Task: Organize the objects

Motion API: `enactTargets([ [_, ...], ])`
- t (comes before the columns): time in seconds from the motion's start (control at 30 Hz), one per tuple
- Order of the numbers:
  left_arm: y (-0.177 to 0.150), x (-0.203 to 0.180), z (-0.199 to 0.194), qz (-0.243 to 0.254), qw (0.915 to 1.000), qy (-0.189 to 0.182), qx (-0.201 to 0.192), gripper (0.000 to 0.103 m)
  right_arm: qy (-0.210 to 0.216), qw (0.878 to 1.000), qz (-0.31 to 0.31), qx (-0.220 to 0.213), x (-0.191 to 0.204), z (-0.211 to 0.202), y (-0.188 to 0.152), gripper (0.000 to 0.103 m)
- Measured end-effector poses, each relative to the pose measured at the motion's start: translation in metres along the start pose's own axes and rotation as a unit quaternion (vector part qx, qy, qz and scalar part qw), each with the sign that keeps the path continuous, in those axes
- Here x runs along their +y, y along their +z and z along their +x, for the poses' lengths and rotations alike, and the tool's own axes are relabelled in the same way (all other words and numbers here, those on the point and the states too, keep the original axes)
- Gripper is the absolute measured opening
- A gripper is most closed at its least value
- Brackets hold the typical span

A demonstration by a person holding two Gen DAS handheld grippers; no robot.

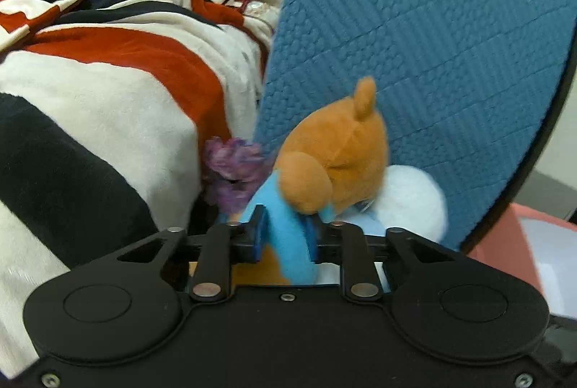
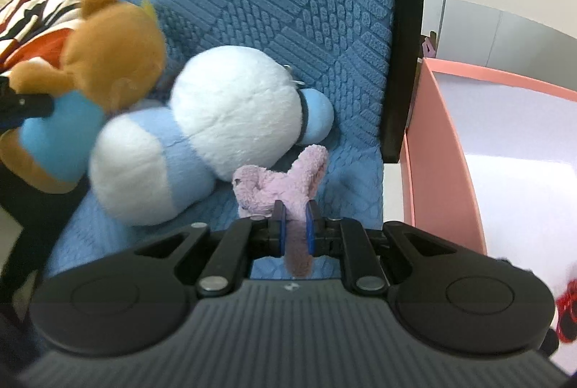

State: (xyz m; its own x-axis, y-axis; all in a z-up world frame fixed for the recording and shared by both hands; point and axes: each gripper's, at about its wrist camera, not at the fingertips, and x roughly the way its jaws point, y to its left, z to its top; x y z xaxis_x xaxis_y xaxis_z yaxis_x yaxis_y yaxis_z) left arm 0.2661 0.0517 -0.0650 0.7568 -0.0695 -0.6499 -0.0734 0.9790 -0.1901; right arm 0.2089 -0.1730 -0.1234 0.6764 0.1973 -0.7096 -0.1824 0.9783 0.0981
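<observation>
Left fingers (image 1: pixel 285 233) clamp the brown bear (image 1: pixel 335 153), right fingers (image 2: pixel 295 225) the pink plush (image 2: pixel 281 182); pink box (image 2: pixel 443 150) seemingly empty.

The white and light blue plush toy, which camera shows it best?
The right wrist view. There the white and light blue plush toy lies nearly whole on the blue chair, beside the brown bear. The left wrist view shows only one white rounded part of it, mostly hidden behind the bear.
</observation>
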Motion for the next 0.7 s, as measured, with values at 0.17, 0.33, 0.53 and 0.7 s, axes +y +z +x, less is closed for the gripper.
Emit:
enactTargets([
  [0.17,-0.011,-0.011,-0.014,0.002,0.9997,-0.023,0.006,0.006,-0.002,1.0,0.001,0.002,0.001,-0.029,-0.015,0.014],
  [0.33,-0.026,-0.028,-0.018,0.017,0.9981,-0.052,0.028,0.003,0.009,1.0,-0.004,0.013,0.003,-0.051,-0.041,0.014],
  [0.53,-0.036,-0.043,-0.021,0.056,0.9975,-0.039,0.018,0.005,0.014,0.999,0.015,0.044,-0.002,-0.051,-0.065,0.014],
  [0.7,-0.035,-0.045,-0.019,0.077,0.9966,-0.028,0.008,0.047,0.013,0.998,0.007,0.064,0.003,-0.041,-0.074,0.017],
])
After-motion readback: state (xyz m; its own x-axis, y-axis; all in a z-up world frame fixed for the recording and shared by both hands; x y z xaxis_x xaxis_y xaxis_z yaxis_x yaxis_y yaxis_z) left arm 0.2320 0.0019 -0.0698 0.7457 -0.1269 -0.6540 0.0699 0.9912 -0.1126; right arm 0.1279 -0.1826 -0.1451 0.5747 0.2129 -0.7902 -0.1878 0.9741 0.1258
